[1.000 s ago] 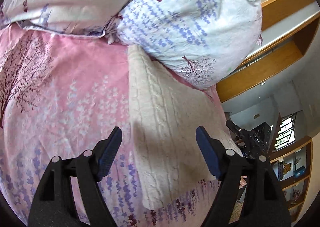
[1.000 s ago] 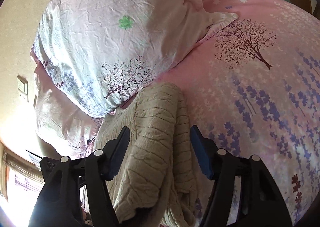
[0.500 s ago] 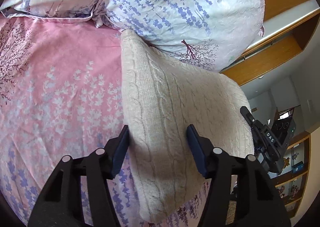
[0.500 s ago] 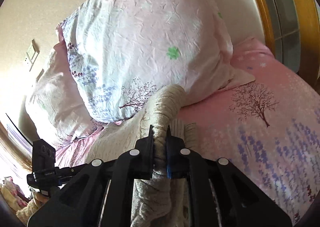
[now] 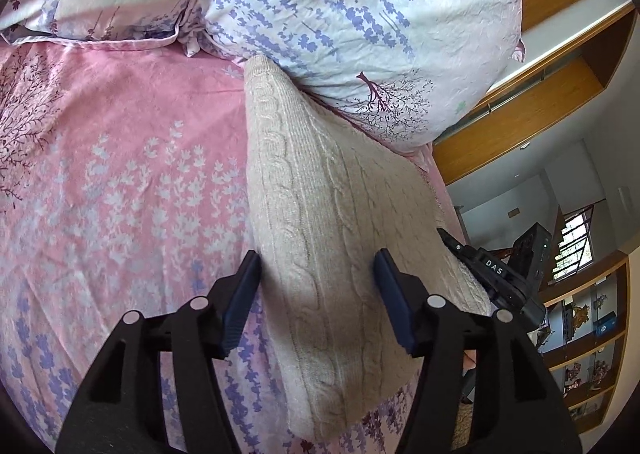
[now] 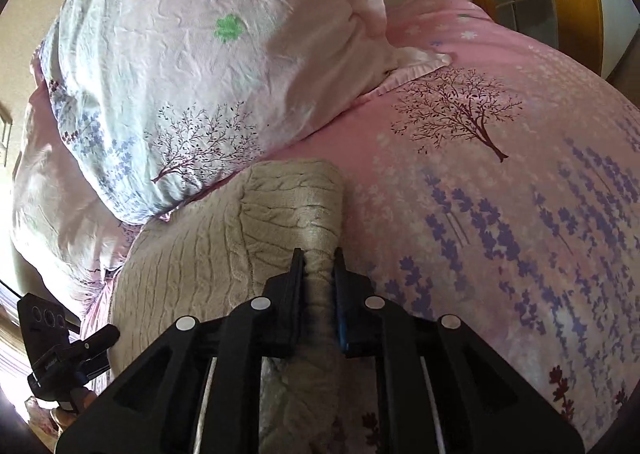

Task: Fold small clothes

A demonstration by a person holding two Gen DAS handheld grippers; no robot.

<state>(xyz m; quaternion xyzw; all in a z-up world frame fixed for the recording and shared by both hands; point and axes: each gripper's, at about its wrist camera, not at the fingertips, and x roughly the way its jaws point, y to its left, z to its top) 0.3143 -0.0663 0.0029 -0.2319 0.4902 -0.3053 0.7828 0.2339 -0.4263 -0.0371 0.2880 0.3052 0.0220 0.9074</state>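
Observation:
A beige cable-knit sweater (image 5: 320, 206) lies on the pink floral bedsheet (image 5: 120, 174), its far end against a pillow. My left gripper (image 5: 316, 294) is open, its blue-padded fingers standing either side of the sweater's raised fold without pinching it. In the right wrist view my right gripper (image 6: 318, 274) is shut on a bunched edge of the sweater (image 6: 288, 206), which is folded over itself in front of the fingers. The other gripper's camera body shows at the lower left of that view (image 6: 52, 350).
Two floral pillows (image 5: 360, 14) (image 6: 200, 54) lie at the head of the bed. A wooden headboard and shelf (image 5: 552, 66) stand to the right. The bed edge drops off beside the sweater toward a room with shelves (image 5: 592, 354).
My right gripper closed on the sweater's folded edge and lifted it. My left gripper came in closer around the raised sweater and narrowed, but still stands open.

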